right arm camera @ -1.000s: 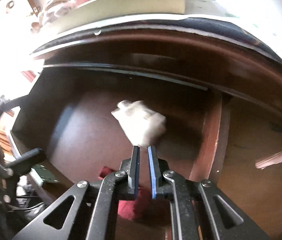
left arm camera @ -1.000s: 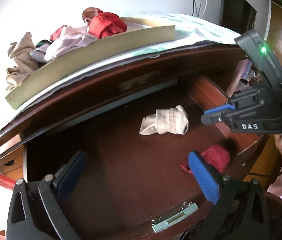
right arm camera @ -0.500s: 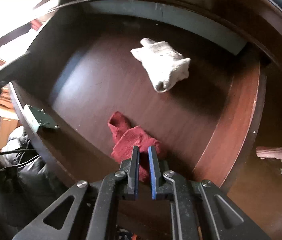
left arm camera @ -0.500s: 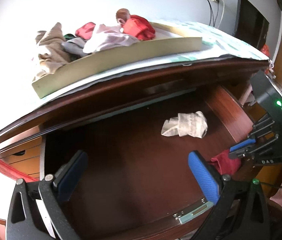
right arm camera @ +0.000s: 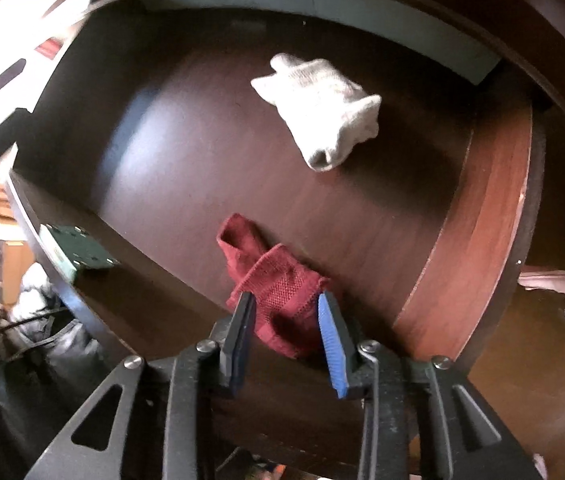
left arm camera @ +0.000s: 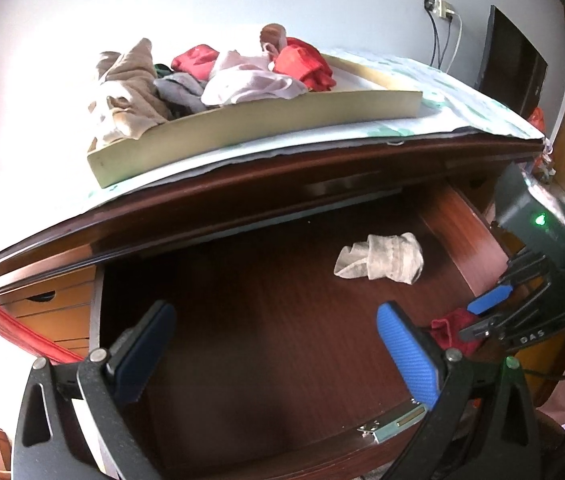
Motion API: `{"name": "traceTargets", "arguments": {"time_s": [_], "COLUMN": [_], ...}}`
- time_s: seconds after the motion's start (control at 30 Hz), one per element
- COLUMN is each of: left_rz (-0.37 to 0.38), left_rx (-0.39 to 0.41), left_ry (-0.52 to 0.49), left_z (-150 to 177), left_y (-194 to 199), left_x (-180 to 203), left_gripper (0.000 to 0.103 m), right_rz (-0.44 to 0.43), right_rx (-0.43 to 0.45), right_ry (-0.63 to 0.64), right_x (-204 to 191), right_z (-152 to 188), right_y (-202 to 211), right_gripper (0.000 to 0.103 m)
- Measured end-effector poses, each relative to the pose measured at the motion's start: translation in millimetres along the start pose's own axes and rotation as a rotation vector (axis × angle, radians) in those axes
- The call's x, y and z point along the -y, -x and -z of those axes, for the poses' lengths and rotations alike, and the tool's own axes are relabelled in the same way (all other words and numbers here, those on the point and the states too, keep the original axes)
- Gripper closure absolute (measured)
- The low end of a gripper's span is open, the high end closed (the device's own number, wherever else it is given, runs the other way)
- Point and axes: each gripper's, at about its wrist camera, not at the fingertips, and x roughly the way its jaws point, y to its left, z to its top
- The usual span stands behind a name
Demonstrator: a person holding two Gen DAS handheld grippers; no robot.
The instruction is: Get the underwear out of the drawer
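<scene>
Right claw (right arm camera: 286,300) opening, straddling red underwear (right arm camera: 278,288), pads unpressed

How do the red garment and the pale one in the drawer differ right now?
The red garment is dark red; the pale garment is off-white. The red one lies near the drawer's front edge, the pale one nearer the back. The red one sits between the opening jaws of the right gripper; the pale one has no gripper at it. Both lie crumpled on the drawer floor.

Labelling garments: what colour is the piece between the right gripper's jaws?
Dark red knit underwear, clearest in the right wrist view.
</scene>
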Motion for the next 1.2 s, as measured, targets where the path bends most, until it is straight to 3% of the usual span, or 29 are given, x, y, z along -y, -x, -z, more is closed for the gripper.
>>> {"name": "traceTargets", "arguments": {"time_s": [0.33, 0.57, 0.67, 0.7, 0.8, 0.87, 0.9, 1.07, 1.2], "left_rz": [-0.013, -0.039, -0.06, -0.065, -0.069, -0.07, -0.071, -0.049, -0.031], "left_rx": [0.013, 0.013, 0.005, 0.002, -0.008, -0.015, -0.016, -0.02, -0.019], "left_ry": [0.035, 0.065, 0.083, 0.087, 0.09, 0.075, 0.068, 0.067, 0.049], "left_z": [-2, -2, 1, 1, 4, 4, 4, 0, -2], "left_y": [4, 4, 3, 2, -2, -5, -6, -13, -17], "left_x": [-14, -29, -40, -43, -53, -55, -55, -53, -48], "left_gripper": [0.001, 0.001, 0.001, 0.001, 0.001, 0.001, 0.001, 0.001, 0.001], "right_rz": [-0.037, -0.187, -0.239, -0.25, -0.282, -0.277, -0.267, -0.159, -0.181], "right_rx": [-0.03, 0.042, 0.11, 0.175, 0.414, 0.476, 0.465, 0.206, 0.041], "right_ry": [0.005, -0.066, -0.103, -0.132, -0.166, -0.148, -0.131, -0.065, -0.079], "right_x": [-5, -22, -40, -44, -47, -48, -48, -34, -20], "right_z": [-9, -38, -59, -65, -67, -61, -58, -36, -24], "right_y": [-22, -42, -52, -48, -16, -2, 2, -4, -23], "right_gripper": [0.068, 0.069, 0.07, 0.075, 0.075, 0.075, 0.075, 0.075, 0.075]}}
